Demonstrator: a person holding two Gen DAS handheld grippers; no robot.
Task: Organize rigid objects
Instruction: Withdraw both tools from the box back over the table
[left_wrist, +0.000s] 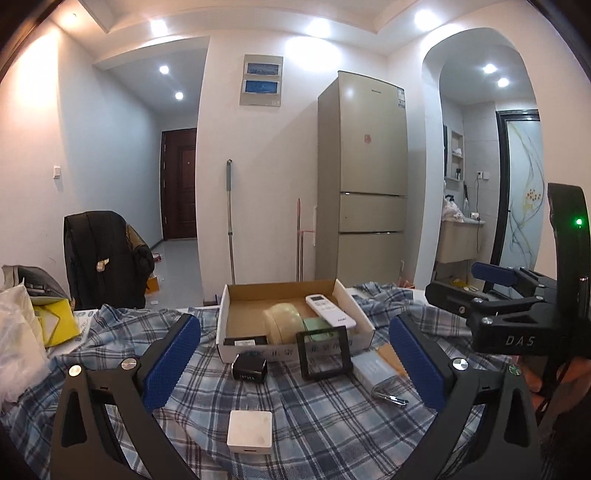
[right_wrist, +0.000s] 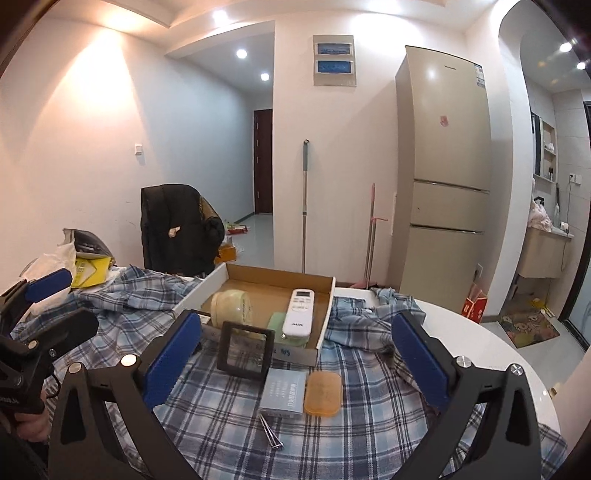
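Left wrist view shows a white cube (left_wrist: 250, 431) at 6 o'clock, unseen from the right; both tools, left (left_wrist: 295, 363) and right (right_wrist: 295, 363), gape wide, empty; orange soap case (right_wrist: 322, 393) partly hidden there.

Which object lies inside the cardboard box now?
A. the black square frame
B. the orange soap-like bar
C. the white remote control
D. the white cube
C: the white remote control lies inside the cardboard box; the other three sit outside it on the plaid cloth.

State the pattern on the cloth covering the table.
Blue, white and grey plaid cloth; clearest in the right wrist view.
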